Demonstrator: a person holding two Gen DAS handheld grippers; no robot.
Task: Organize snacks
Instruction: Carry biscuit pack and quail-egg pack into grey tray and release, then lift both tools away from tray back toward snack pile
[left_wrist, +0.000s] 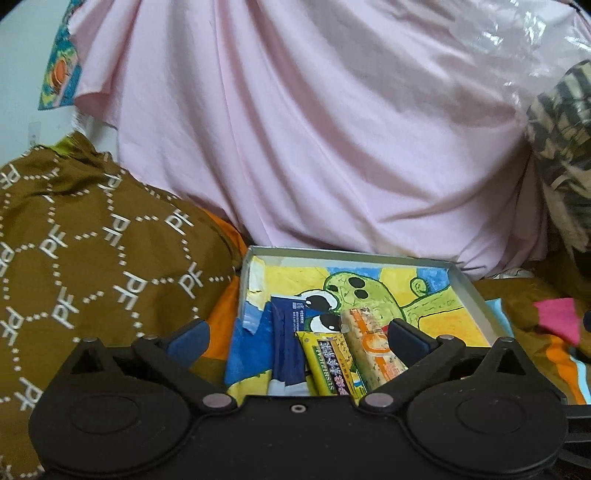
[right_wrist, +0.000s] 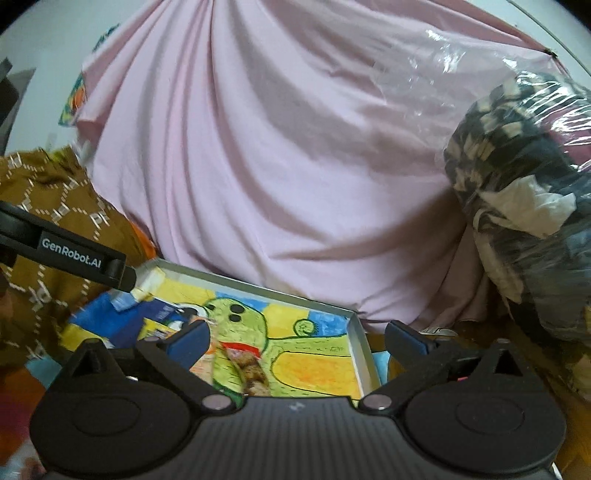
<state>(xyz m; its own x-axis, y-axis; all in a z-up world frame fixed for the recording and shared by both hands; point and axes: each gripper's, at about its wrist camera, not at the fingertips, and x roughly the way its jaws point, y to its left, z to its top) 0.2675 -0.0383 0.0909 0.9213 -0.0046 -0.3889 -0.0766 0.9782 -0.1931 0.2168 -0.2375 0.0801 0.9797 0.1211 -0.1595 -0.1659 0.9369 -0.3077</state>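
Note:
A shallow grey box (left_wrist: 469, 291) with a bright cartoon drawing inside lies on the bed. In the left wrist view it holds a dark blue packet (left_wrist: 286, 343), a yellow snack bar (left_wrist: 325, 363) and a pale orange-printed bar (left_wrist: 371, 347), side by side at the near edge. My left gripper (left_wrist: 295, 336) is open and empty just above them. In the right wrist view the box (right_wrist: 360, 332) holds a clear-wrapped brown snack bar (right_wrist: 249, 367). My right gripper (right_wrist: 295, 338) is open above it, holding nothing. The left gripper's arm (right_wrist: 70, 258) reaches in from the left.
A large pink sheet (left_wrist: 314, 129) rises behind the box. A brown patterned cloth (left_wrist: 92, 240) is heaped on the left. A plastic-wrapped dark bundle (right_wrist: 517, 184) stands on the right. A pink scrap (left_wrist: 557, 319) lies on striped bedding at the right.

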